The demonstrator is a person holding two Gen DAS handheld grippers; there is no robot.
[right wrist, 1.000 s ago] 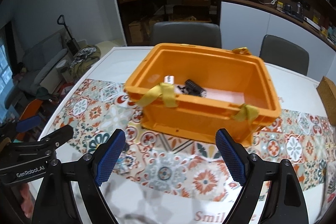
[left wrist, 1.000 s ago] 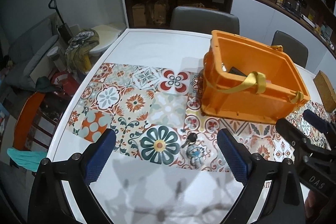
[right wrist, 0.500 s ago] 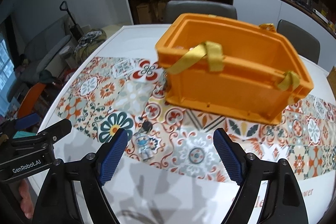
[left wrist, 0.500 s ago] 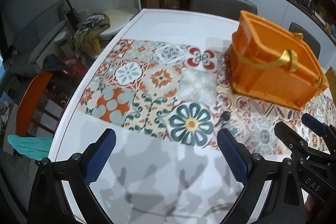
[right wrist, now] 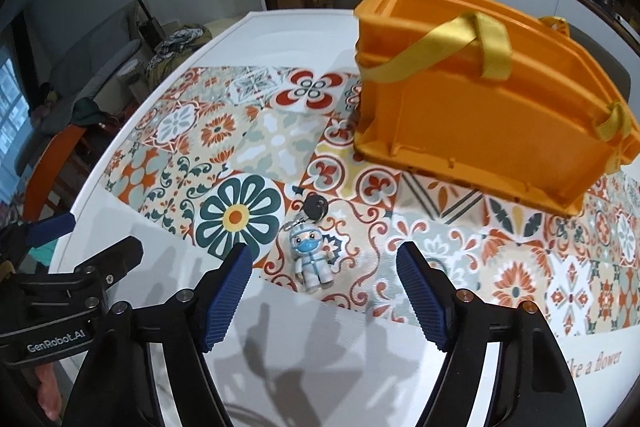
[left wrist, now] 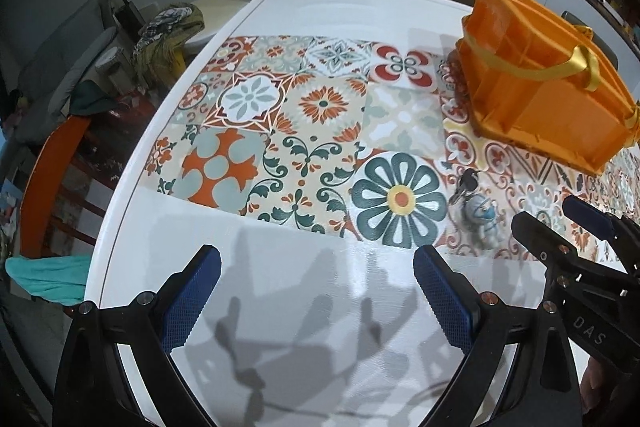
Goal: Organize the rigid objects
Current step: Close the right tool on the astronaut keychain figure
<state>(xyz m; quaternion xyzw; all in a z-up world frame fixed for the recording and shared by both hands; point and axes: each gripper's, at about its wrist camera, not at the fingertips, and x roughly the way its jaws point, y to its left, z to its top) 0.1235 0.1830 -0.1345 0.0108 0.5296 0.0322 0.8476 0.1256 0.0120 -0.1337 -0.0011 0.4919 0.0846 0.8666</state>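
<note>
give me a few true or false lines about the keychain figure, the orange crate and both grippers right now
1. The small white-suited figure keychain with a blue mask lies on the patterned tile mat. True.
2. The orange plastic crate with yellow straps stands left of the keychain in the right wrist view. False: it stands right of it and farther back.
3. The right gripper is open, the keychain ahead between its blue fingers. True.
4. The left gripper is shut on the keychain. False: it is open over bare white table.
5. A black key fob is attached at the figure's head end. True.
</note>
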